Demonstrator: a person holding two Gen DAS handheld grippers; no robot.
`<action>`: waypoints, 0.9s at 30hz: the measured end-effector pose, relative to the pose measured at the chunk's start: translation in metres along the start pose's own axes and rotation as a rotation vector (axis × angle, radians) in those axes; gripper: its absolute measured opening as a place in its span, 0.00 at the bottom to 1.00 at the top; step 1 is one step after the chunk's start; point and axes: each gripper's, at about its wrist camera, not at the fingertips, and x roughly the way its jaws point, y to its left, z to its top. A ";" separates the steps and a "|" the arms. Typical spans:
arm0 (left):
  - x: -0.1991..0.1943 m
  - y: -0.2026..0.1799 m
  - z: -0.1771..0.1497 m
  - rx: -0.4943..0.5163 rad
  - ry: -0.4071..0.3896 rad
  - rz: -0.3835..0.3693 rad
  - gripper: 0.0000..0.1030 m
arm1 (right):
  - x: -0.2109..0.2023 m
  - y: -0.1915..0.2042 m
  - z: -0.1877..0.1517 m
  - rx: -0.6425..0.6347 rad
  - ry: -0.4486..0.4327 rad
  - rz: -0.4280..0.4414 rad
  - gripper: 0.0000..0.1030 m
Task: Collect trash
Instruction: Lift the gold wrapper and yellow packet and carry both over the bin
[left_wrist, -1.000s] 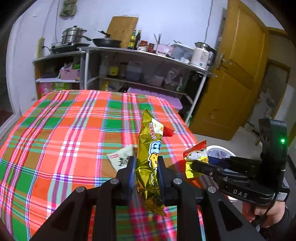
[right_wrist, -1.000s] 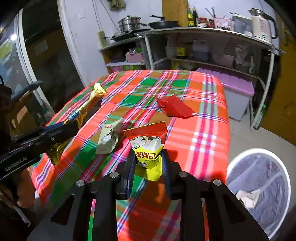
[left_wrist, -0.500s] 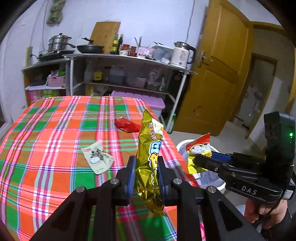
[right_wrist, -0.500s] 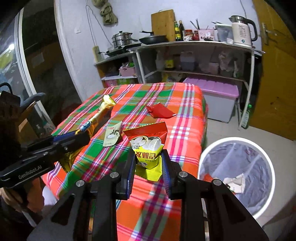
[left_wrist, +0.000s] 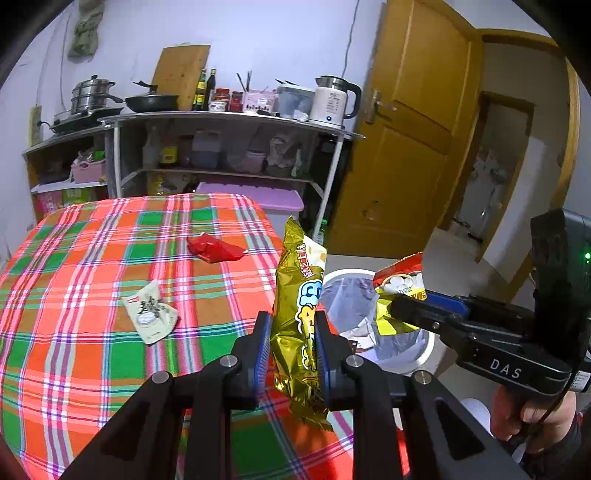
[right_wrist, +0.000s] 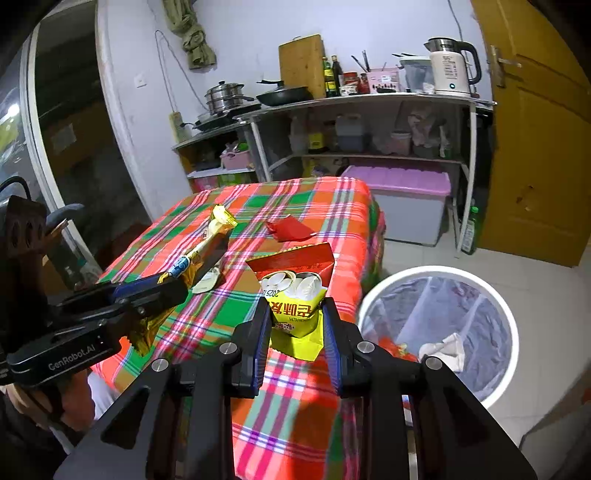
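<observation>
My left gripper (left_wrist: 291, 339) is shut on a tall gold snack wrapper (left_wrist: 299, 306), held upright above the table's right edge; it also shows in the right wrist view (right_wrist: 199, 254). My right gripper (right_wrist: 295, 325) is shut on a red and yellow snack bag (right_wrist: 295, 295), which shows in the left wrist view (left_wrist: 399, 284) above the bin. The white trash bin (right_wrist: 509, 332) with a clear liner stands on the floor right of the table and holds some trash. A red wrapper (left_wrist: 212, 249) and a pale green packet (left_wrist: 149, 314) lie on the plaid tablecloth (left_wrist: 74, 295).
Metal shelves (left_wrist: 229, 122) with pots, bottles and a kettle (left_wrist: 332, 99) stand behind the table. A purple-lidded box (right_wrist: 402, 206) sits under them. A yellow door (left_wrist: 406, 147) is at the right. Tiled floor surrounds the bin.
Both grippers have pulled back from the table and swung right toward the bin, each still holding its wrapper. The bin has come further into view.
</observation>
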 end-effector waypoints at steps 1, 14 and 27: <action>0.002 -0.004 0.000 0.006 0.003 -0.005 0.22 | -0.001 -0.002 -0.001 0.003 -0.002 -0.003 0.27; 0.028 -0.039 0.005 0.059 0.030 -0.056 0.22 | -0.017 -0.046 -0.009 0.071 -0.021 -0.065 0.27; 0.069 -0.066 0.008 0.086 0.073 -0.098 0.22 | -0.015 -0.077 -0.016 0.118 -0.008 -0.116 0.27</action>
